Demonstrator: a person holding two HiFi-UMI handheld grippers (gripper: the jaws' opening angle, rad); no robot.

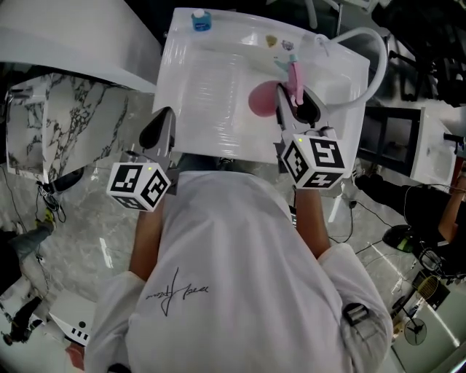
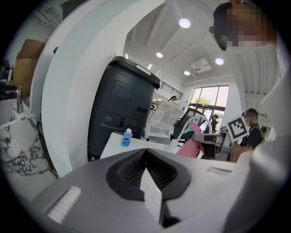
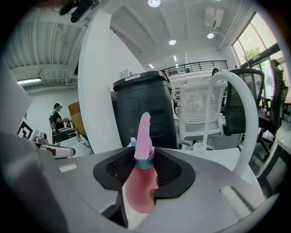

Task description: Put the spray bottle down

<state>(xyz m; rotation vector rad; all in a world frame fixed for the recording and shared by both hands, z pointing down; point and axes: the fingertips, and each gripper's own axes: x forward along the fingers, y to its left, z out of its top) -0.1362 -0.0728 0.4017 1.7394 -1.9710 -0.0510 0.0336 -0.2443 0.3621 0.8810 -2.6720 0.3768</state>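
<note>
**Q:** Right side?

**A:** My right claw (image 3: pixel 144 157) is clamped on the pink spray bottle (image 3: pixel 141 193). The pads sit at its teal collar, and the pink head pokes up past them.

**Q:** Where's that over the table?

**A:** In the head view the spray bottle (image 1: pixel 261 98) is over the white table (image 1: pixel 211 87), around 2 o'clock from its middle, with my right claw (image 1: pixel 295 102) around it. I can't tell if the base touches.

**Q:** Left?

**A:** My left claw (image 2: pixel 145 152) has its tips together with nothing in them. It sits off the table's edge at 8 o'clock (image 1: pixel 160 131).

**Q:** Anything else?

**A:** There's a small blue bottle (image 1: pixel 200 20) at the table's 11 o'clock corner, well apart from both claws. A black bin (image 3: pixel 141 109) stands behind the table.
</note>
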